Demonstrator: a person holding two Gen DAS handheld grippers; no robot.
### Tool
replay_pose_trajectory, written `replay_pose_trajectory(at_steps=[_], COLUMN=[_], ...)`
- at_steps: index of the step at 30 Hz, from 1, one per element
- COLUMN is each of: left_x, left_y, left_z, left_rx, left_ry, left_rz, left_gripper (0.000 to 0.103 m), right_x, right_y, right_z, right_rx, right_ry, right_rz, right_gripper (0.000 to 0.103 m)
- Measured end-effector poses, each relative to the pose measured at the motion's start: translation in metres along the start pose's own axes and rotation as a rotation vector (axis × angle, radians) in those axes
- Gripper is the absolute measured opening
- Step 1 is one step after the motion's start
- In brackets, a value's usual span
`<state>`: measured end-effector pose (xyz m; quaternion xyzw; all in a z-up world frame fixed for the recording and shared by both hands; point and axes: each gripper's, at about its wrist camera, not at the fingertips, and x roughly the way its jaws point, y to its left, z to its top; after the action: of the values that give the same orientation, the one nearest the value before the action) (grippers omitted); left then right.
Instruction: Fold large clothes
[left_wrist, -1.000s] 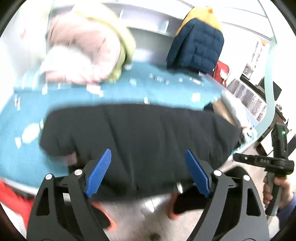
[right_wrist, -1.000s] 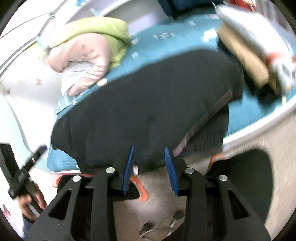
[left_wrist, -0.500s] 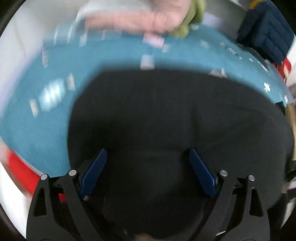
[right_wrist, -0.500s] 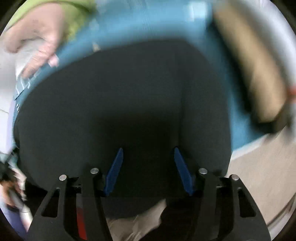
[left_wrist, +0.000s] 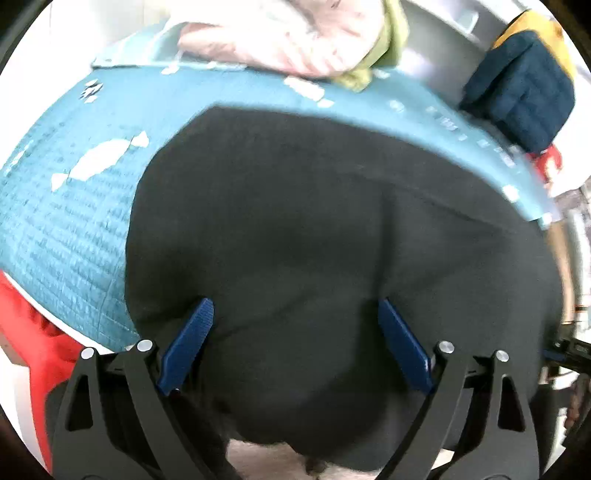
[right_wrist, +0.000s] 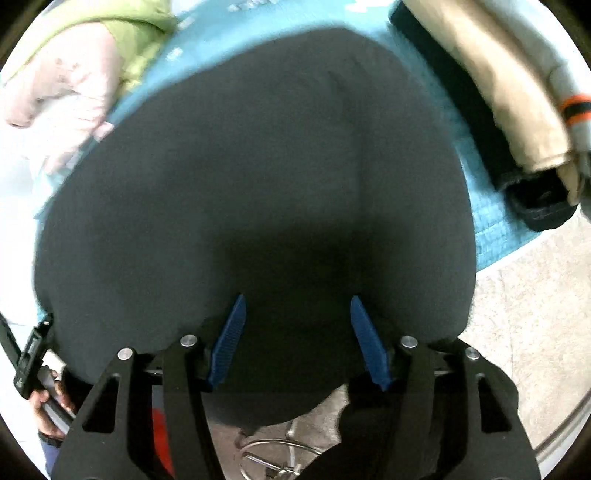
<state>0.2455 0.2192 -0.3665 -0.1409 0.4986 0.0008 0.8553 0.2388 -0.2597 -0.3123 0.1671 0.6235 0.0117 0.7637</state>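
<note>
A big black cloth (left_wrist: 314, 229) lies on the blue surface (left_wrist: 66, 221) and hangs over its near edge. It fills the middle of both views.

The left tool (left_wrist: 295, 343) points down at the cloth. Its two blue pads (left_wrist: 186, 341) stand wide apart, with cloth between them but not pinched. The right tool (right_wrist: 297, 339) also points down at the cloth. Its jaws are opening, and the pads are not pressing on the cloth between them.

The near edge of the cloth is hidden behind the black tool arms, so its hem is hard to see. At 12 o'clock in the left view a pink and green pile (left_wrist: 295, 40) is cut off by the picture edge. At 2 o'clock a dark blue coat (left_wrist: 524, 96) is blurry. In the right view, tan folded clothes (right_wrist: 509, 81) sit at 2 o'clock, partly cut off. At 8 o'clock a hand (right_wrist: 51, 402) shows only a little.
</note>
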Motion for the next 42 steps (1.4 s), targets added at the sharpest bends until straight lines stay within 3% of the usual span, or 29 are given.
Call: replay_pose_trajectory(at_steps=[4,6,9,12,13,14,16,19,21,24,25,26,28,30,34,37,42], left_x=[-0.047,-0.056,-0.034,0.011,0.031,0.045,0.054,0.054,0.055,0.056,0.053,0.055,0.05,0.047,0.044,0.041,0.038], left_y=[-0.028,-0.044,-0.051,-0.023,-0.014,-0.011,-0.013,-0.006,-0.004,-0.007,-0.009,-0.012,-0.01,-0.005,-0.001,0.001,0.005], left_z=[0.027,0.047,0.078,0.094,0.092,0.087,0.073,0.062,0.058,0.061,0.061,0.062,0.054,0.047,0.039,0.032,0.015], left_rx=[0.051,0.094,0.145,0.039,0.033,0.062,0.137,0.124,0.119,0.12,0.123,0.128,0.127,0.106,0.086,0.08,0.077], left_ry=[-0.128,-0.152,-0.113,0.002,0.061,0.096,0.078,0.039,0.028,0.025,0.017,0.008,-0.019,-0.037,-0.052,-0.052,-0.048], left_rz=[-0.092,-0.139,-0.049,-0.054,-0.068,-0.066,-0.048,-0.074,-0.084,-0.076,-0.072,-0.07,-0.081,-0.104,-0.118,-0.123,-0.139], left_gripper=[0.091,0.091,0.091,0.091,0.091,0.091,0.091,0.091,0.091,0.091,0.091,0.091,0.091,0.091,0.091,0.091,0.091], right_x=[-0.04,-0.049,-0.048,-0.025,-0.006,0.011,0.026,0.04,0.045,0.039,0.033,0.02,0.0,-0.009,0.013,0.035,0.1], right_y=[0.044,0.059,0.063,0.047,0.04,0.025,-0.001,-0.03,-0.026,0.012,0.019,0.032,0.056,0.104,0.185,0.215,0.213], right_z=[0.016,0.033,0.068,0.095,0.104,0.107,0.107,0.101,0.103,0.112,0.111,0.109,0.099,0.085,0.068,0.066,0.06], right_rx=[-0.097,-0.127,-0.138,-0.097,-0.071,-0.05,0.009,0.043,0.042,-0.064,-0.069,-0.072,-0.099,-0.181,-0.321,-0.365,-0.389], right_ry=[-0.127,-0.18,-0.267,-0.254,-0.209,-0.162,-0.128,-0.133,-0.124,-0.127,-0.137,-0.172,-0.215,-0.223,-0.112,-0.095,-0.025], right_rz=[0.054,0.057,0.029,-0.027,-0.053,-0.053,-0.019,0.057,0.036,-0.141,-0.182,-0.195,-0.101,0.034,0.189,0.153,0.04], right_gripper=[0.057,0.057,0.057,0.055,0.038,0.03,0.004,0.0,0.0,0.0,0.007,0.006,0.006,0.006,0.006,0.006,0.0])
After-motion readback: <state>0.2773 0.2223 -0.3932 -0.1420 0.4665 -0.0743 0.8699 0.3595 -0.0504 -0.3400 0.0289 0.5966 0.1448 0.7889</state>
